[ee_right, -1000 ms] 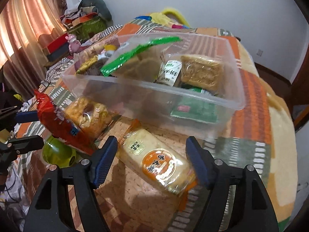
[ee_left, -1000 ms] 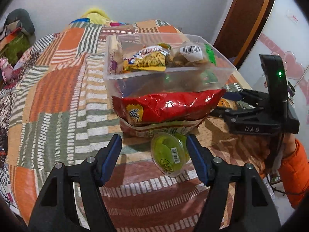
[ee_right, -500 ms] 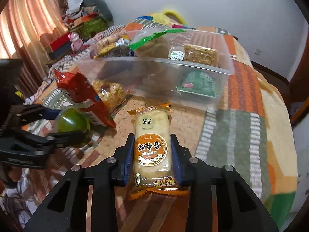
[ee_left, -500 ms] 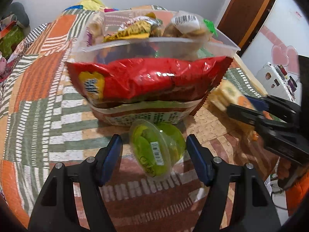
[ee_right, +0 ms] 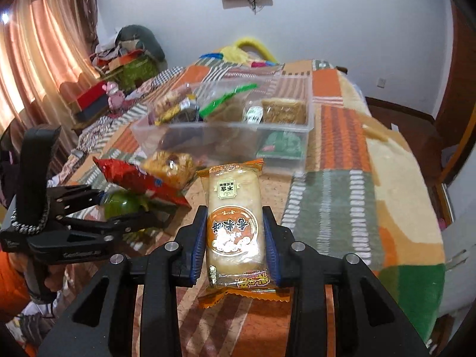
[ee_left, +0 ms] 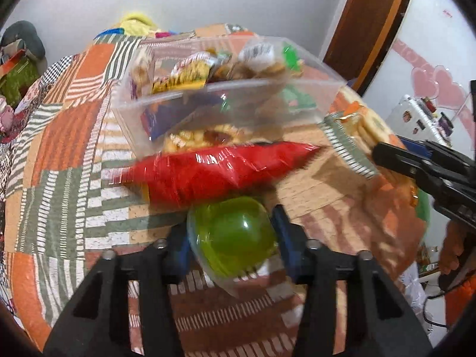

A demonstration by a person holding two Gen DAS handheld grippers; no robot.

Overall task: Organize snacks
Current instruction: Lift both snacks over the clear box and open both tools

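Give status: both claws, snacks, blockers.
Left claw shut on green jelly cup. Right claw shut on rice cracker pack. Red chip bag lies between jelly cup and clear bin.

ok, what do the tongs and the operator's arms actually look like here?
Both tongs are matte black plastic with triangular cut-outs, silver screws and blue finger pads: left tongs, right tongs. From the right wrist view, the left unit has an upright black handle, a black-and-white braided cord and faint embossed lettering. The operator wears orange sleeves.
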